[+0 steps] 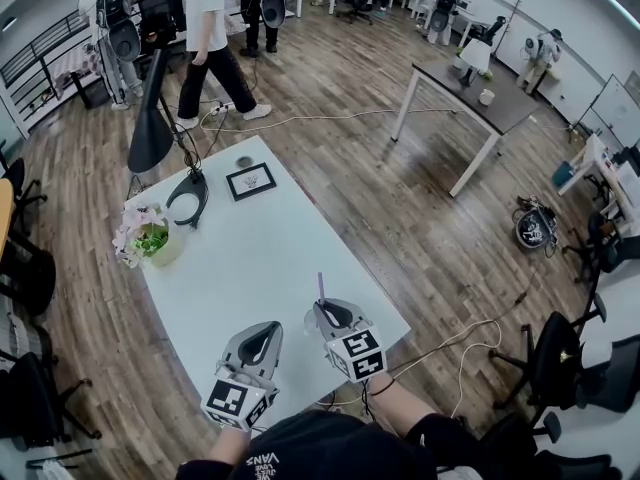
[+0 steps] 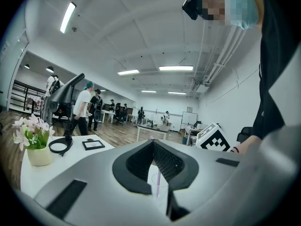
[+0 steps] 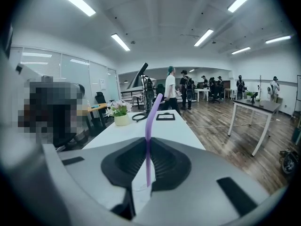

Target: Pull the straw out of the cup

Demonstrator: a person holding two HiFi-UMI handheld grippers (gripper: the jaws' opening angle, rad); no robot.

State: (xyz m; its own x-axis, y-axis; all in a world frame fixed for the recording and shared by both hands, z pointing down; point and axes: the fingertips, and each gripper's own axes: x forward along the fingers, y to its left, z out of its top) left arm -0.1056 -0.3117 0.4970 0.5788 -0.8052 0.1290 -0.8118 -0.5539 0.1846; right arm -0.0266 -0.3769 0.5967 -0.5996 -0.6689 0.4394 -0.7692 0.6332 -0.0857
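A clear plastic cup [image 1: 312,321] stands near the front edge of the white table [image 1: 250,258], with a purple straw [image 1: 321,286] rising from it. My right gripper [image 1: 333,313] is shut on the straw just above the cup. In the right gripper view the straw [image 3: 148,140] runs up between the black pads, its bent top leaning right, and the cup rim [image 3: 139,186] shows below. My left gripper [image 1: 270,333] sits a little left of the cup, apart from it, its tips together and nothing held. Through its jaws I see the cup [image 2: 163,183] and straw [image 2: 158,185].
Farther back on the table stand a flower pot [image 1: 155,240], a black desk lamp [image 1: 152,133] with a ring base [image 1: 188,200], and a small picture frame [image 1: 251,180]. Several people stand at the room's far end. A second table [image 1: 470,93] and floor cables lie to the right.
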